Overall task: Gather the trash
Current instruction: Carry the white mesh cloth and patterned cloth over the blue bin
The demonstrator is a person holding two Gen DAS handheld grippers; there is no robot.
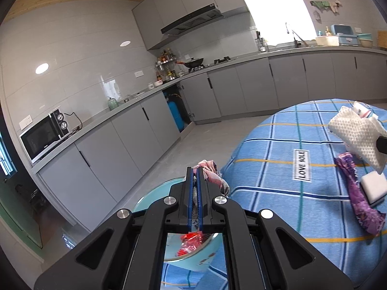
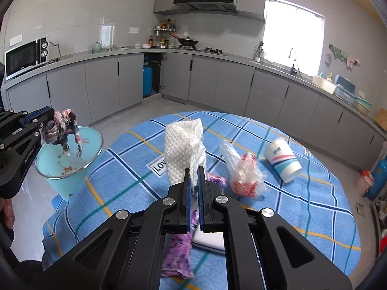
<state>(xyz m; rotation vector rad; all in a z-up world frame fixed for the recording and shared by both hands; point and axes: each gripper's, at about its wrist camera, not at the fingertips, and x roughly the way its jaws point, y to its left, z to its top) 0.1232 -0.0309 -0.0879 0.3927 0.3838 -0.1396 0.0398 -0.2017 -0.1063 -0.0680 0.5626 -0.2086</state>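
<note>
Right wrist view: spreading across the lower frame, round table under blue plaid cloth [image 2: 302, 217]. At left edge, pale blue enamel bin [image 2: 72, 169], standing beside the table. Centre, right gripper [image 2: 193, 171] pinching limp white dimpled paper towel [image 2: 181, 149], feather-light, crushable. Far left, left gripper [image 2: 49, 118] clamping soft, crumpled pinkish wrapper [image 2: 64, 130], dangling over the bin.

Round table's cloth [image 2: 302, 205]: sky blue, plaid of navy, white, yellow, teal lines. Plastic bin [image 2: 58, 159]: pale turquoise. Crumpled wrapper [image 2: 61, 128]: pink-grey print. Dimpled paper towel [image 2: 181, 149]: white. Flat wrapper [image 1: 358, 193]: purple. Paper cup [image 2: 283, 160]: white, pink-teal stripes.
</note>
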